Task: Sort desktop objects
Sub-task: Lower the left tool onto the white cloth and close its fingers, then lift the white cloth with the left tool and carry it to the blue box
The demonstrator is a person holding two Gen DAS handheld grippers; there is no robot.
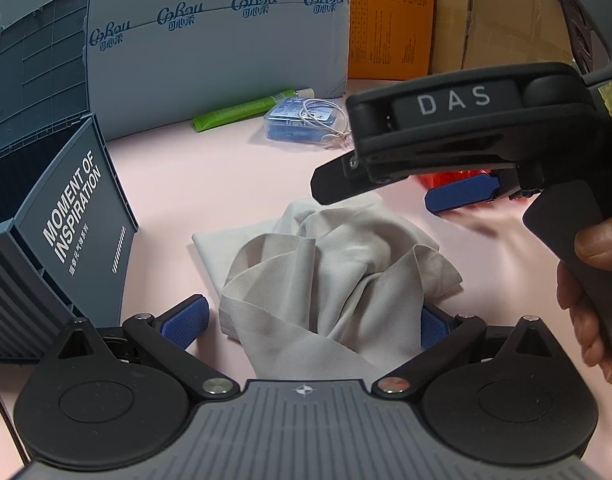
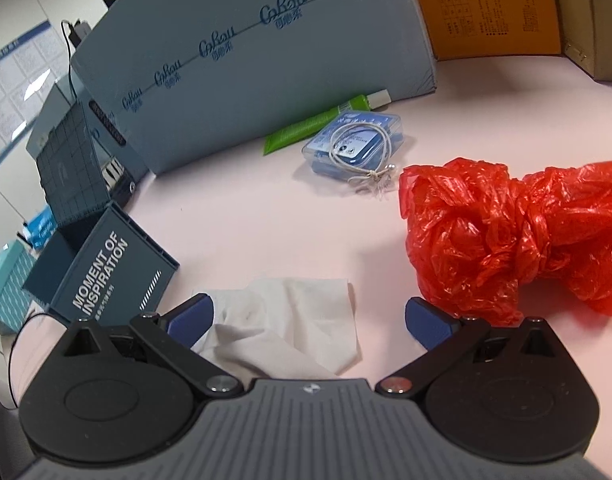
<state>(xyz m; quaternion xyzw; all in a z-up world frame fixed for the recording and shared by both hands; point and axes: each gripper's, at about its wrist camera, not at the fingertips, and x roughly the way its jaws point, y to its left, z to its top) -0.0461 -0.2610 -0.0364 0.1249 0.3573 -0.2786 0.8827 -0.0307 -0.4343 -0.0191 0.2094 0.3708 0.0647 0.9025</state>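
A crumpled grey-white cloth (image 1: 329,276) lies on the pink desk. My left gripper (image 1: 311,322) is open, its blue pads on either side of the cloth's near part. The cloth also shows in the right wrist view (image 2: 290,320). My right gripper (image 2: 307,318) is open above the desk, the cloth's edge between its pads. A crumpled red plastic bag (image 2: 517,236) lies just right of it. In the left wrist view the right gripper's body (image 1: 465,132) hangs over the red bag (image 1: 445,178). A green tube (image 2: 317,124) and a blue clear case (image 2: 355,146) with a looped string lie farther back.
A dark blue storage box (image 1: 66,224) reading "MOMENT OF INSPIRATION" stands open at the left (image 2: 106,276). A grey-blue carton (image 2: 266,60), an orange box (image 2: 485,8) and a brown carton (image 1: 501,20) line the back of the desk.
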